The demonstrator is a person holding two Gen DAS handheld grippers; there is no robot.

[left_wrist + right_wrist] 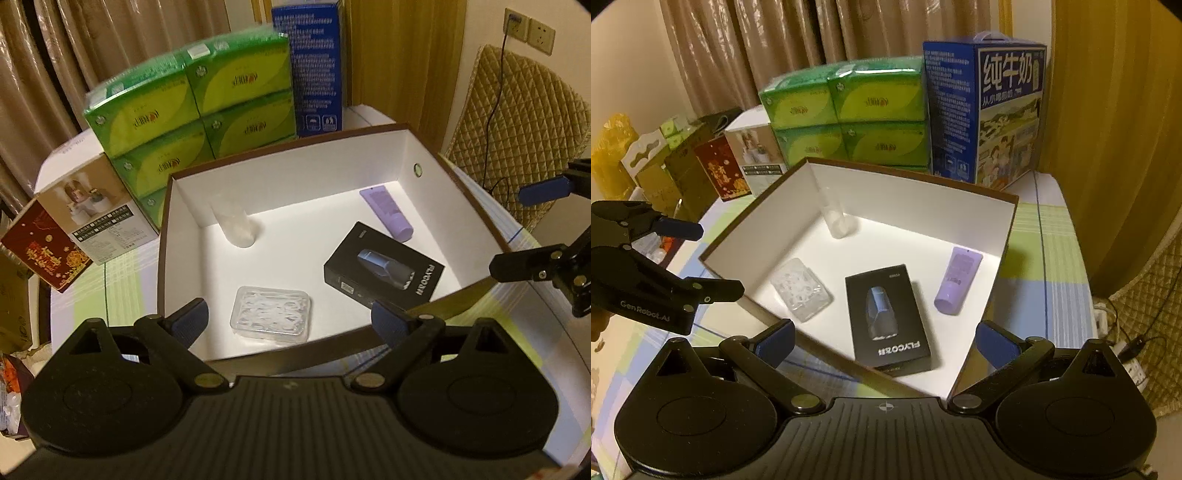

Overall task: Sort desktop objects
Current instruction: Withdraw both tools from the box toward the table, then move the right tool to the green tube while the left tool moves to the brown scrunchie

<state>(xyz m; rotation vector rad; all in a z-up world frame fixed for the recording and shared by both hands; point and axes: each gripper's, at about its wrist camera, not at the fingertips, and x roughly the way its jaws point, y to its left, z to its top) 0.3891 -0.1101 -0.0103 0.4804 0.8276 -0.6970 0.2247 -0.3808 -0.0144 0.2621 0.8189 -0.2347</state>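
A brown-rimmed white box (288, 158) (916, 201) sits open on the table. Inside it lie a black shaver carton (384, 267) (888, 319), a lilac tube (388, 214) (956, 280), a clear plastic case of white bits (271, 315) (801, 290) and an upright clear cup (234, 227) (834, 218). My left gripper (291, 325) (713, 258) hovers open over the box's near wall, nothing between its fingers. My right gripper (886, 339) (517, 229) hangs open above the box's near corner, also empty.
Stacked green tissue packs (192, 107) (849, 114) and a blue milk carton (314, 66) (990, 110) stand behind the box. Small cartons (92, 218) (716, 173) crowd the left. A quilted chair back (517, 122) and power strip (1126, 354) are on the right.
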